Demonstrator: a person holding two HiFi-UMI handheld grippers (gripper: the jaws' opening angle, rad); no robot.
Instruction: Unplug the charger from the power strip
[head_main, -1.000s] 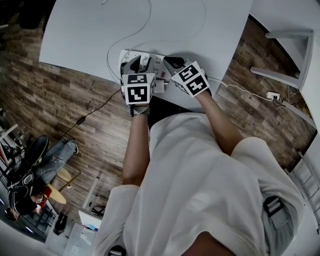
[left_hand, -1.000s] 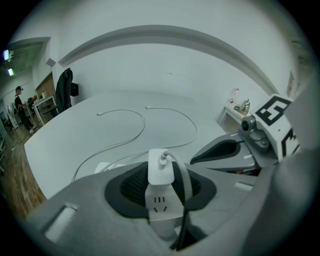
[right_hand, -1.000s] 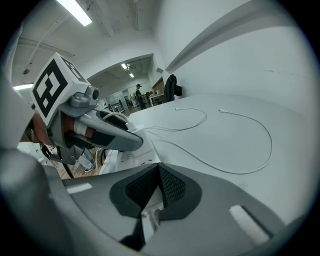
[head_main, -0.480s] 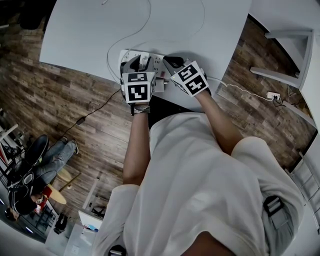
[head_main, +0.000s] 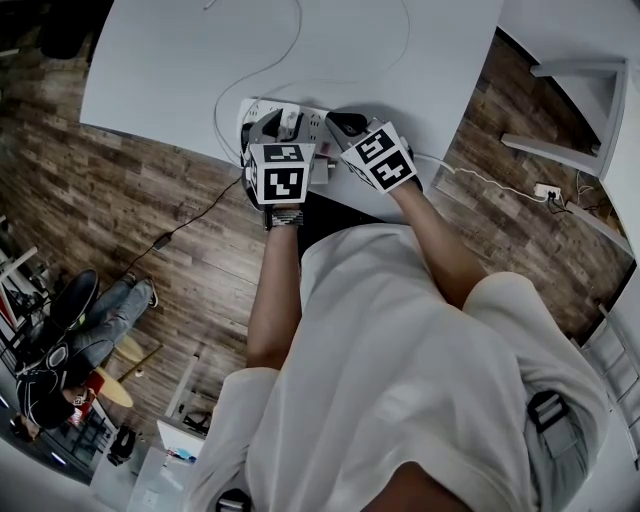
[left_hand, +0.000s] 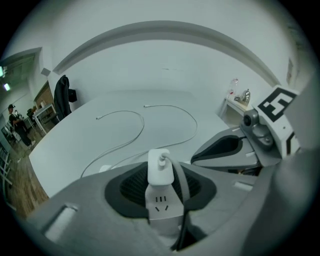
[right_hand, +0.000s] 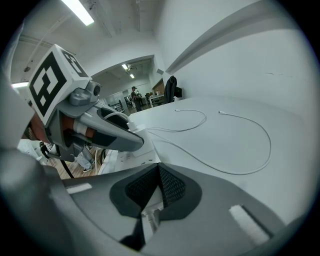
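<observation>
A white power strip (head_main: 312, 122) lies near the front edge of the white table (head_main: 170, 70). A white charger (left_hand: 160, 167) stands plugged into the strip (left_hand: 160, 207), its cable running down its right side. My left gripper (left_hand: 160, 182) is shut on the charger, with a dark pad on each side of it. The right gripper (head_main: 342, 124) sits at the strip's right end. In the right gripper view its pads meet in a V (right_hand: 159, 187) and pinch a white piece of the strip's end (right_hand: 149, 216). The left gripper (right_hand: 112, 132) shows beside it.
Two thin white cables (head_main: 290, 45) loop across the table behind the strip. The strip's cord runs right to a socket (head_main: 545, 190) on the wooden floor. A black cable (head_main: 190, 222) trails on the floor at left. A person (head_main: 70, 345) sits at lower left.
The left gripper's marker cube has rolled slightly; both grippers stay where they were, still gripping.
</observation>
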